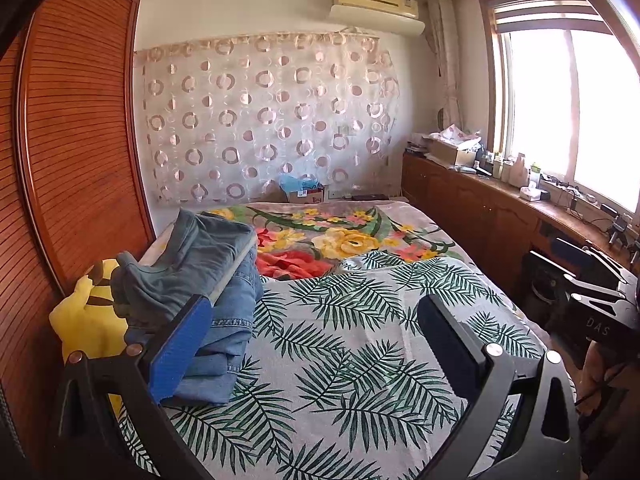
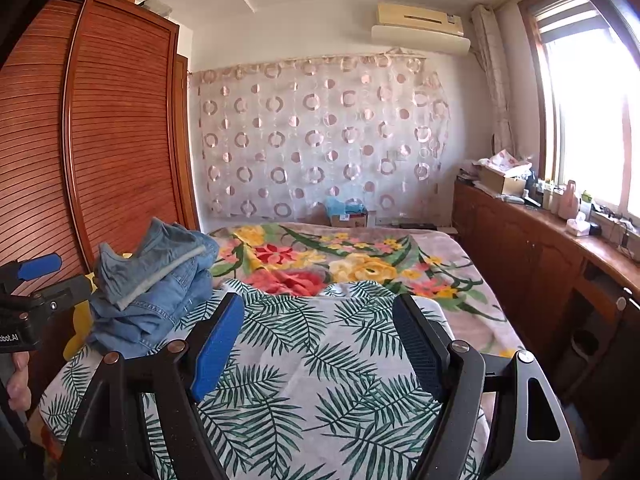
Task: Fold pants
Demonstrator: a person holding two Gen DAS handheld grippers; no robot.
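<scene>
A pile of blue denim pants lies stacked at the left side of the bed, on the palm-leaf sheet. In the right wrist view the pile sits at the left, beyond my left gripper. My left gripper is open and empty, its blue left pad just in front of the pile. My right gripper is open and empty above the leaf sheet. The left gripper also shows from the side at the left edge of the right wrist view, and the right one at the right edge of the left wrist view.
A yellow plush toy lies left of the pile against the wooden wardrobe. A floral blanket covers the far bed. A wooden cabinet with boxes and bottles runs along the window at right.
</scene>
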